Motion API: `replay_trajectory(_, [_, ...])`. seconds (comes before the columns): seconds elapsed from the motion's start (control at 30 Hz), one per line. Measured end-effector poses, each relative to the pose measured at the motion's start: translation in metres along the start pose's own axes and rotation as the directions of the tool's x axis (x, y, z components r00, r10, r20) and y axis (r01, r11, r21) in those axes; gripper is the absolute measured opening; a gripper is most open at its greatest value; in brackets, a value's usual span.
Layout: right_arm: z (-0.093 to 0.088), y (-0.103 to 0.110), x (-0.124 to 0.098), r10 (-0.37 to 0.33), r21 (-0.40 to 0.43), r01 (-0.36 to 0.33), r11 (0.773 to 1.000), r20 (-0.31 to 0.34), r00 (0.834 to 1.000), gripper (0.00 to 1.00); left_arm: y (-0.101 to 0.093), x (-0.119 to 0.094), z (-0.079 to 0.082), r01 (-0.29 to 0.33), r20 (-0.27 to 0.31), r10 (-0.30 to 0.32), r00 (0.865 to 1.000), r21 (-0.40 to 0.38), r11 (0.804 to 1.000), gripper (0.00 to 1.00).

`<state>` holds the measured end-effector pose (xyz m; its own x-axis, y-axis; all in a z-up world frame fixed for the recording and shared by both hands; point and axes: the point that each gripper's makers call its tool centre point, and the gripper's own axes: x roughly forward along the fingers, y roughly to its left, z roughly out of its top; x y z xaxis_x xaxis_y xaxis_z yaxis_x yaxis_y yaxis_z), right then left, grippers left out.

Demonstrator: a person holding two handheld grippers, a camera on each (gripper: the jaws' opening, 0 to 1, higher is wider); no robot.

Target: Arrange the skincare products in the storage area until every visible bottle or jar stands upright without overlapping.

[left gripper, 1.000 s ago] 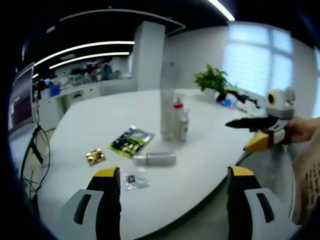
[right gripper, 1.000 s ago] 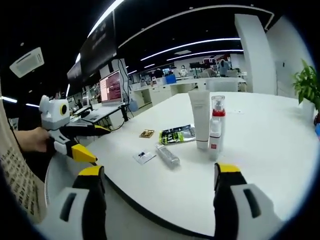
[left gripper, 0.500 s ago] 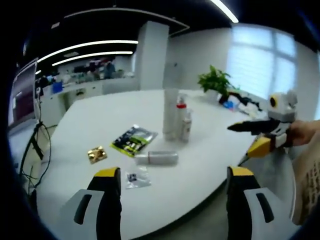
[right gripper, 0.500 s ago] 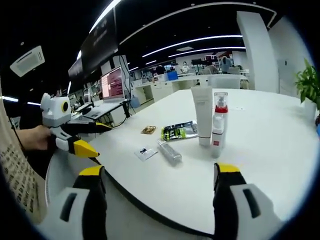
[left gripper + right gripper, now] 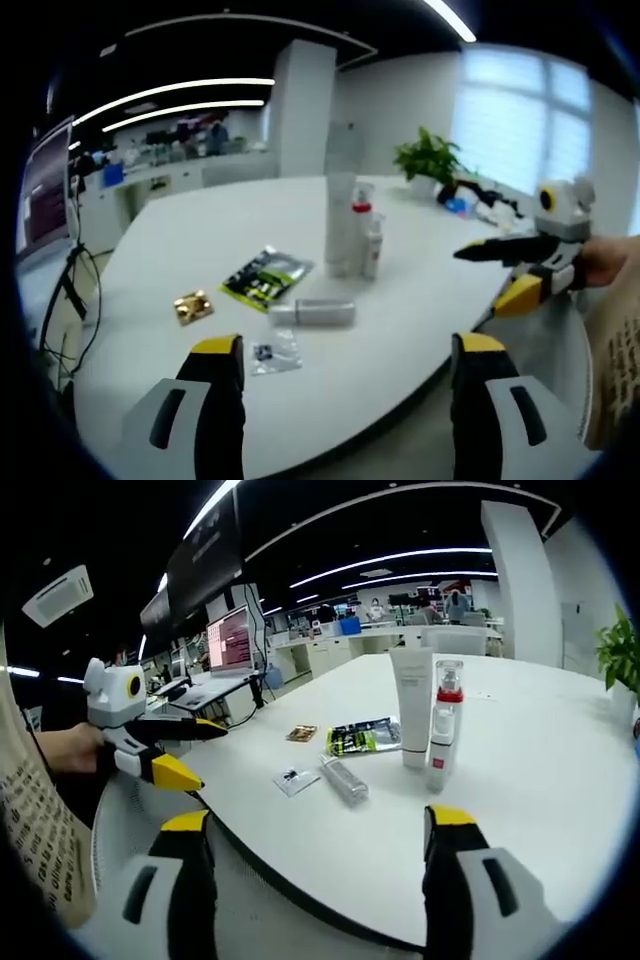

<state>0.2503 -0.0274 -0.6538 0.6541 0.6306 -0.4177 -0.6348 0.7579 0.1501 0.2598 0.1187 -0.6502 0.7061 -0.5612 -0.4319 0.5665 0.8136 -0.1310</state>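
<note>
On the white round table (image 5: 190, 235) a tall white tube (image 5: 339, 218) stands upright beside a red-capped pump bottle (image 5: 360, 222) and a small white bottle (image 5: 372, 248). A clear bottle (image 5: 311, 313) lies on its side in front of them. My left gripper (image 5: 340, 375) is open, short of the table edge. From the other side I see the tube (image 5: 412, 706), the red-capped bottle (image 5: 449, 712), a small white bottle (image 5: 439, 755) and the lying bottle (image 5: 345, 780). My right gripper (image 5: 312, 848) is open and holds nothing. Each gripper appears in the other's view, held by a hand.
A green-black sachet (image 5: 264, 277), a gold packet (image 5: 191, 309) and a small clear packet (image 5: 271, 353) lie near the lying bottle. A potted plant (image 5: 428, 157) stands at the far side of the table. Desks with monitors (image 5: 228, 638) lie beyond the table.
Both cameras have drifted slightly closer to the table. The bottles and packets have not moved, and both grippers remain open.
</note>
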Motion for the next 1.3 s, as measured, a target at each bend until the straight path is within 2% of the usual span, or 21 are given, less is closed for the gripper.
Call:
replay_trajectory(0.1, [-0.003,0.004,0.002,0.010,-0.028,-0.011,1.000,-0.026,1.000,0.85,-0.001,-0.001,0.002,-0.006,0.007,0.006,1.000,0.003,1.000,0.81])
replay_trajectory(0.23, [-0.005,0.003,0.003,0.016,-0.026,-0.017,1.000,-0.049,0.999,0.85,-0.003,-0.003,0.006,-0.006,0.028,0.006,1.000,0.020,1.000,0.81])
replay_trajectory(0.33, [-0.005,0.001,0.004,0.019,-0.011,-0.019,1.000,-0.062,0.998,0.85,-0.007,-0.002,0.003,0.002,0.010,-0.002,1.000,0.045,0.999,0.80])
replay_trajectory(0.4, [-0.003,0.000,0.005,0.025,0.006,-0.025,1.000,-0.066,0.998,0.84,-0.007,-0.002,-0.004,0.002,-0.025,0.000,1.000,0.084,0.996,0.79])
replay_trajectory(0.47, [-0.002,-0.002,0.006,0.028,0.013,-0.027,1.000,-0.070,0.997,0.83,-0.008,-0.002,-0.005,0.007,-0.026,-0.004,1.000,0.090,0.996,0.79])
replay_trajectory(0.67, [-0.002,-0.014,0.013,0.025,0.001,-0.025,1.000,-0.106,0.994,0.80,-0.004,-0.005,0.004,0.018,0.027,-0.018,0.999,0.010,1.000,0.81])
replay_trajectory(0.83, [-0.002,-0.022,0.023,0.030,-0.023,-0.033,0.999,-0.139,0.990,0.79,-0.002,-0.006,0.007,0.021,0.044,-0.019,0.999,-0.029,0.999,0.81])
replay_trajectory(0.97, [-0.003,-0.023,0.033,0.045,-0.045,-0.053,0.998,-0.171,0.984,0.77,-0.003,-0.006,0.007,0.024,0.039,-0.023,0.999,-0.028,0.999,0.81])
replay_trajectory(1.1, [-0.004,-0.019,0.047,0.083,-0.077,-0.101,0.992,-0.212,0.974,0.69,-0.003,-0.005,0.005,0.026,0.028,-0.026,0.999,-0.030,0.999,0.81])
replay_trajectory(1.2, [-0.002,-0.018,0.058,0.099,-0.099,-0.124,0.987,-0.231,0.968,0.67,-0.003,-0.004,0.004,0.032,0.026,-0.031,0.999,-0.033,0.999,0.82])
replay_trajectory(1.3, [-0.001,-0.019,0.072,0.107,-0.145,-0.148,0.978,-0.258,0.960,0.65,-0.003,-0.004,0.004,0.033,0.022,-0.032,0.999,-0.036,0.999,0.82])
